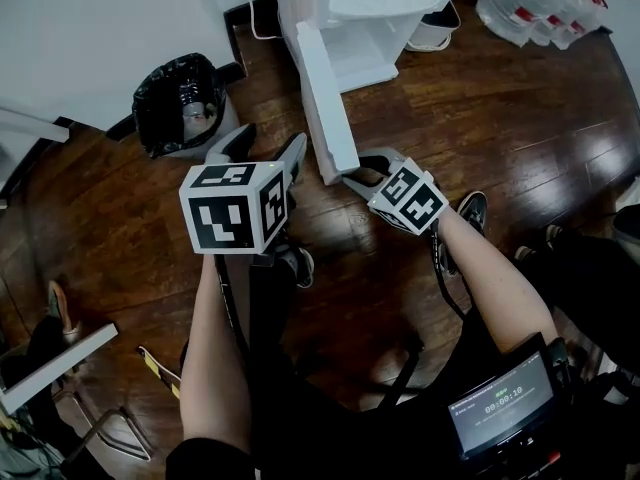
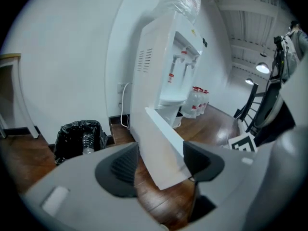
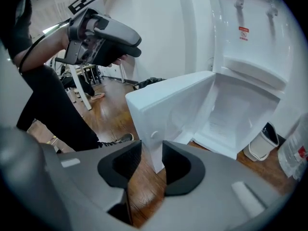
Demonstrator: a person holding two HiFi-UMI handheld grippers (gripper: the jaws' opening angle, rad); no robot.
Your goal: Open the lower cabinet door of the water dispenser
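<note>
Here, a bin (image 1: 178, 103) lined with a black bag stands far left by the wall. The left gripper (image 1: 266, 140) holds its jaws wide and empty, just left of the open cabinet door (image 1: 325, 98). The right gripper (image 1: 358, 168), jaws narrow, sits at the door's free lower corner without clamping it. Water jugs (image 1: 535, 3) stand far right.

A bin lined with a black bag (image 1: 180, 103) stands on the dark wooden floor (image 1: 480, 138) by the white wall (image 1: 90, 28), with a clear plastic bottle (image 1: 197, 118) inside it. Water jugs with red labels (image 1: 535, 8) cluster at the far right, near a small white waste bin (image 1: 435, 33). A white cable (image 2: 121, 107) hangs down the wall. A small screen (image 1: 500, 403) shows a timer.
</note>
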